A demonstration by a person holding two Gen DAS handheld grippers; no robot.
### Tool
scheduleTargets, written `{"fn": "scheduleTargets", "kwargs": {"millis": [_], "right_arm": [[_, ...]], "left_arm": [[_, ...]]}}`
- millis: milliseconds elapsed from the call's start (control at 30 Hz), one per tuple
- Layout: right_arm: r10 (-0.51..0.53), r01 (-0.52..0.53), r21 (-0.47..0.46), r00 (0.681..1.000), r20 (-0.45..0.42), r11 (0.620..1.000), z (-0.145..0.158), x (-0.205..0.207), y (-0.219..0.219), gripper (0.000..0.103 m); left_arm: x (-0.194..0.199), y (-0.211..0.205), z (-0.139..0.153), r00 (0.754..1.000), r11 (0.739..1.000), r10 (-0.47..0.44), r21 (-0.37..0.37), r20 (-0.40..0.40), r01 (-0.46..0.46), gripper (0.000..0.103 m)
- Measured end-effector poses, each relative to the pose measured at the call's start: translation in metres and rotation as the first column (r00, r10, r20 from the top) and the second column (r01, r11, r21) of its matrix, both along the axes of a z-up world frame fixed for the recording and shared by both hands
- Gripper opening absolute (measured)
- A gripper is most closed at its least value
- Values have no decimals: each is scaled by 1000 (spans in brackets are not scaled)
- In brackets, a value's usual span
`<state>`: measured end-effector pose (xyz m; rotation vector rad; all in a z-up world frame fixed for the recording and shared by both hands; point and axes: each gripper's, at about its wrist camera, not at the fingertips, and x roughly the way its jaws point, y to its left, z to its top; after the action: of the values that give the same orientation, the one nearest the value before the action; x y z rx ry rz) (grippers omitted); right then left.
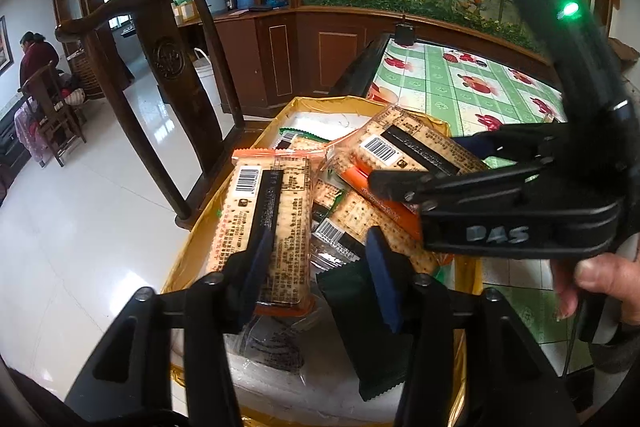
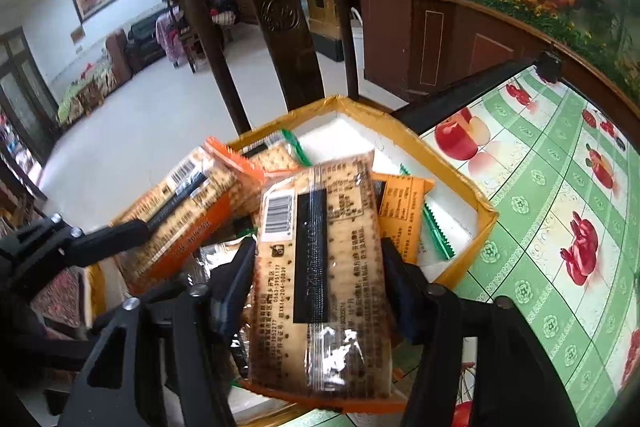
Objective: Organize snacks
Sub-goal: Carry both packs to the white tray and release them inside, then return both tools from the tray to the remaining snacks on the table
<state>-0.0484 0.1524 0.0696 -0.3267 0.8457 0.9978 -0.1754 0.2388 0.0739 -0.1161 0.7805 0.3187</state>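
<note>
A gold-edged box (image 1: pixel 224 211) with a white lining sits at the table's edge, heaped with cracker packs. In the left wrist view the left gripper (image 1: pixel 320 267) hovers low over the pile, its jaws partly apart; an orange-trimmed cracker pack (image 1: pixel 272 223) lies under the left finger (image 1: pixel 256 267), long axis running from 6 to 12 o'clock, barcode end at 12. The pads do not appear to press it. A dark green packet (image 1: pixel 356 327) lies between the fingers toward 6 o'clock.

In the right wrist view the right gripper (image 2: pixel 316 287) has a second cracker pack (image 2: pixel 320 267) between its jaws, which stand about pack-wide; whether the pads press its sides I cannot tell. Its long axis runs 6 to 12 o'clock, tipped slightly toward 1, barcode near the top left. The left gripper's finger reaches in from 9 o'clock.

A dark wooden chair (image 2: pixel 276 27) stands behind the box at 12 o'clock. A green fruit-print tablecloth (image 2: pixel 560 227) spreads toward 3 o'clock.
</note>
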Motion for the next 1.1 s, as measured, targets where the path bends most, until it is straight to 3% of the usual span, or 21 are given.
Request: {"fn": "scheduleTargets", "kwargs": {"millis": [33, 233, 633, 1100], "right_arm": [[-1, 1, 14, 1000, 1, 1000, 3, 0, -2, 67], [-24, 23, 32, 999, 39, 999, 14, -1, -11, 70], [-113, 110, 51, 992, 64, 993, 21, 9, -44, 77], [-294, 292, 40, 953, 65, 955, 18, 32, -133, 78]], "left_arm": [[0, 0, 0, 1000, 1000, 4, 2, 2, -4, 66], [1, 1, 3, 1000, 999, 24, 25, 12, -24, 79], [16, -17, 12, 1000, 997, 11, 81, 22, -13, 88], [60, -83, 15, 993, 990, -121, 75, 13, 120, 89]]}}
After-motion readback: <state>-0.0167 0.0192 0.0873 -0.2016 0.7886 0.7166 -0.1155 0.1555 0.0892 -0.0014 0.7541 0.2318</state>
